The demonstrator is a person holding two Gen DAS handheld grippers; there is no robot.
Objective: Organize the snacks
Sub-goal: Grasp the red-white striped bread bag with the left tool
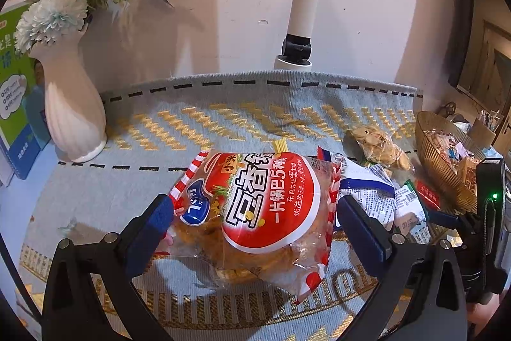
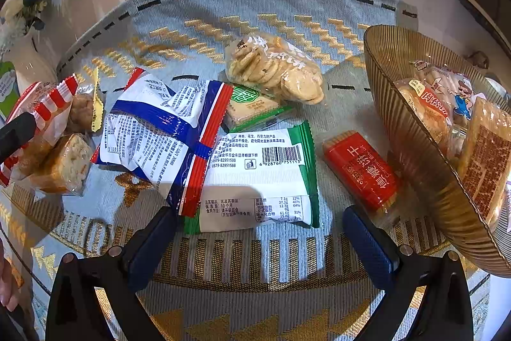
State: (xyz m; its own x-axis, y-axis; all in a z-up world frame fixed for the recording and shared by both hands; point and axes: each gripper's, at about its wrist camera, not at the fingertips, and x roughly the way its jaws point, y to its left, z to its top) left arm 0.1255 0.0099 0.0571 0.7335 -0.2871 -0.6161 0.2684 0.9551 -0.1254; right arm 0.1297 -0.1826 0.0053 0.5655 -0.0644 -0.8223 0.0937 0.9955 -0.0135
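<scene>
Left gripper point(image 1: 252, 219) stands apart around the red crisp bag point(image 1: 255, 213), right gripper point(image 2: 260, 232) apart just short of the green-edged packet point(image 2: 255, 178); we judge pickup underway, next closing and carrying to the ribbed bowl point(image 2: 402, 123) rightward.

Red-and-white rice-cracker packet point(image 1: 255, 213): glossy crinkled plastic film
My blue finger pads point(image 1: 153, 222): matt, ribbed
Grey-blue woven cloth point(image 2: 271, 258): rough
Amber ribbed bowl point(image 2: 412, 155): shiny
</scene>
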